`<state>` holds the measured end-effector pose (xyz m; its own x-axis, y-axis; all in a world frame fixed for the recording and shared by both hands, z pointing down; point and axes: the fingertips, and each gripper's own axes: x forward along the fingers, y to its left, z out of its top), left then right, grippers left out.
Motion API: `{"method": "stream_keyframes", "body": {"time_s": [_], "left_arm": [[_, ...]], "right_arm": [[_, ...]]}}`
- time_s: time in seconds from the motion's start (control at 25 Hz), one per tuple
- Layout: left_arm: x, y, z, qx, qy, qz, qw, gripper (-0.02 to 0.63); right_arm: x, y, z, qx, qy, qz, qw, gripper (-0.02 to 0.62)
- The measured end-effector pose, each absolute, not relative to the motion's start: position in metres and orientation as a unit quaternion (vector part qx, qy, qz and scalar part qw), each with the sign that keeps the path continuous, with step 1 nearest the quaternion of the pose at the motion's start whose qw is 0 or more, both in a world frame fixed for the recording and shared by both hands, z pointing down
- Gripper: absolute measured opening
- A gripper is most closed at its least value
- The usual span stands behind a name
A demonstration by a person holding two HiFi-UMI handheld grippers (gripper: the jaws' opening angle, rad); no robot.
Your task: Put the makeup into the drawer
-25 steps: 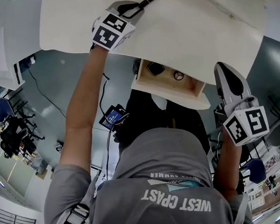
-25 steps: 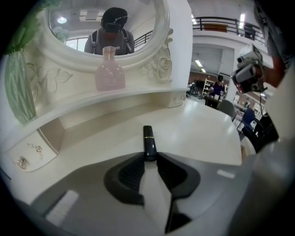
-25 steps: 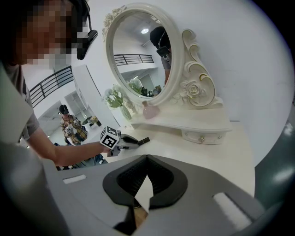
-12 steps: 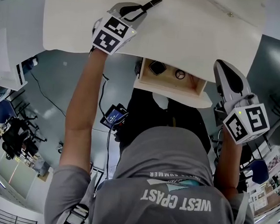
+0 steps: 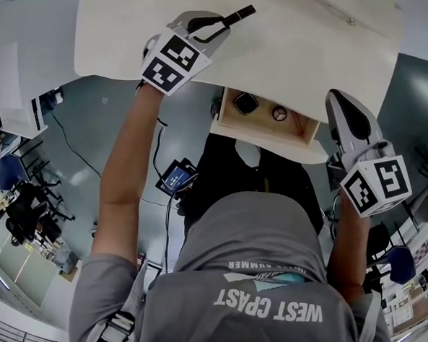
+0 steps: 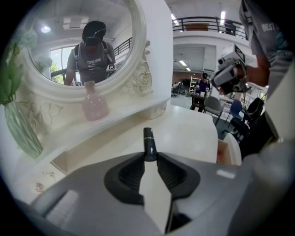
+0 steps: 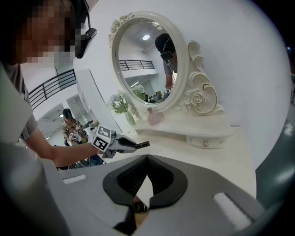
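A slim black makeup tube [image 5: 238, 15] with a thin gold band [image 6: 149, 144] sticks out past the tips of my left gripper [image 5: 217, 24], which is shut on its lower end above the white vanity top [image 5: 294, 41]. The wooden drawer [image 5: 268, 138] stands pulled out under the table's near edge. A black square compact [image 5: 245, 103] and a small round item [image 5: 279, 113] lie in it. My right gripper [image 5: 340, 101] hovers just right of the drawer, jaws shut with nothing between them [image 7: 147, 159]. In the right gripper view the left gripper [image 7: 120, 144] is in mid-air at the left.
An oval mirror [image 6: 83, 46] in a white carved frame stands at the back of the vanity, with a pink vase [image 6: 94, 105] and a green plant in glass [image 6: 18, 124] on its shelf. That shelf has a small closed drawer [image 7: 205, 140]. Office chairs and cables sit on the floor below.
My left gripper has lifted and drifted right over the table with the black tube still in it. The right gripper has stayed beside the open drawer.
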<state>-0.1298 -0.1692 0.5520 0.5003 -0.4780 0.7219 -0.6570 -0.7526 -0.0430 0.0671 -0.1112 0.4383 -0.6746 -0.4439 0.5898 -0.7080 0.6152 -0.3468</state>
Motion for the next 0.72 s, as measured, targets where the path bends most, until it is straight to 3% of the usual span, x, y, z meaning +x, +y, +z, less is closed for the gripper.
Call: {"method": "stream_keyframes", "body": {"time_s": [0.72], "left_arm": [[-0.094, -0.103, 0.507, 0.887, -0.23, 0.393, 0.078, 0.083]], "right_arm": [[0.076, -0.106, 0.419, 0.374, -0.86, 0.285, 0.199, 0.002]]}}
